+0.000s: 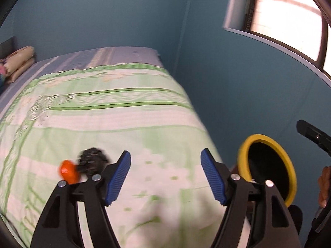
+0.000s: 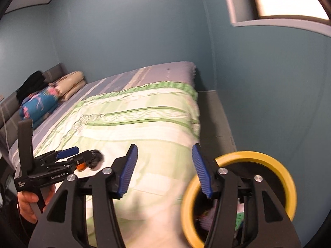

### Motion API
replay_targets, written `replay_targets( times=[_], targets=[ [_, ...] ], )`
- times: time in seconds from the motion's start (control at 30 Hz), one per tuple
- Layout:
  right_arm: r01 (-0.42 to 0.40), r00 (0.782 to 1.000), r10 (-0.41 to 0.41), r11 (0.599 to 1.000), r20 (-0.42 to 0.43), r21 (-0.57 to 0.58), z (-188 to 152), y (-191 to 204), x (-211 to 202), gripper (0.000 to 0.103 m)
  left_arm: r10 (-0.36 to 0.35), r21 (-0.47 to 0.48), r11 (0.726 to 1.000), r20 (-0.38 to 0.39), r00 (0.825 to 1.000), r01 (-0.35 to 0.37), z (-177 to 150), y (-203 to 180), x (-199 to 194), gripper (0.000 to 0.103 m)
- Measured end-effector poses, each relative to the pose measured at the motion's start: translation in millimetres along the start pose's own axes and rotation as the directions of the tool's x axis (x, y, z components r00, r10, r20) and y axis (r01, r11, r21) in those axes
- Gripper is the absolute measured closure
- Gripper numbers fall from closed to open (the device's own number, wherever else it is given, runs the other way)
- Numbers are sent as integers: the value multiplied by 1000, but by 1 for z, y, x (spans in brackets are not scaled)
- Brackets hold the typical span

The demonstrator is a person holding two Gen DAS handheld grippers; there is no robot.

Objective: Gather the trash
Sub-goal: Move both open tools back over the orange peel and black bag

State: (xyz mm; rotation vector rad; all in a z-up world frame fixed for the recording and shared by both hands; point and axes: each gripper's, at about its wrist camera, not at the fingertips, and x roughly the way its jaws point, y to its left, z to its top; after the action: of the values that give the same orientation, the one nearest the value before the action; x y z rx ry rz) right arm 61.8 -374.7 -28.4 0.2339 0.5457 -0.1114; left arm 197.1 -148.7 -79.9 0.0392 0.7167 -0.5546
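Partly blurred black trash [image 1: 93,161], orange piece [image 1: 69,171], bin [image 2: 287,177] cut off.

Both wrist views look along the bed [image 1: 103,111], sharing its, seemingly yellow-rimmed, bin [image 2: 287,177]

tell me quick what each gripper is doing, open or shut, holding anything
left gripper: open, holding nothing, above the bed's green quilt.
right gripper: open, holding nothing, next to the yellow-rimmed trash bin.
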Motion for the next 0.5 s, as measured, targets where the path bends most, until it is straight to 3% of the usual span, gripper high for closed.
replay_targets(
  times=[0.27, 0.5],
  targets=[
    [-111, 991, 106, 992, -79, -60, 7, 63, 45, 49, 87, -81, 993, -6, 996, -87, -8, 67, -9, 33],
    [-164, 976, 151, 984, -156, -70, 0, 101, 81, 49, 125, -124, 984, -42, 991, -129, -27, 109, -2, 29]
  ],
)
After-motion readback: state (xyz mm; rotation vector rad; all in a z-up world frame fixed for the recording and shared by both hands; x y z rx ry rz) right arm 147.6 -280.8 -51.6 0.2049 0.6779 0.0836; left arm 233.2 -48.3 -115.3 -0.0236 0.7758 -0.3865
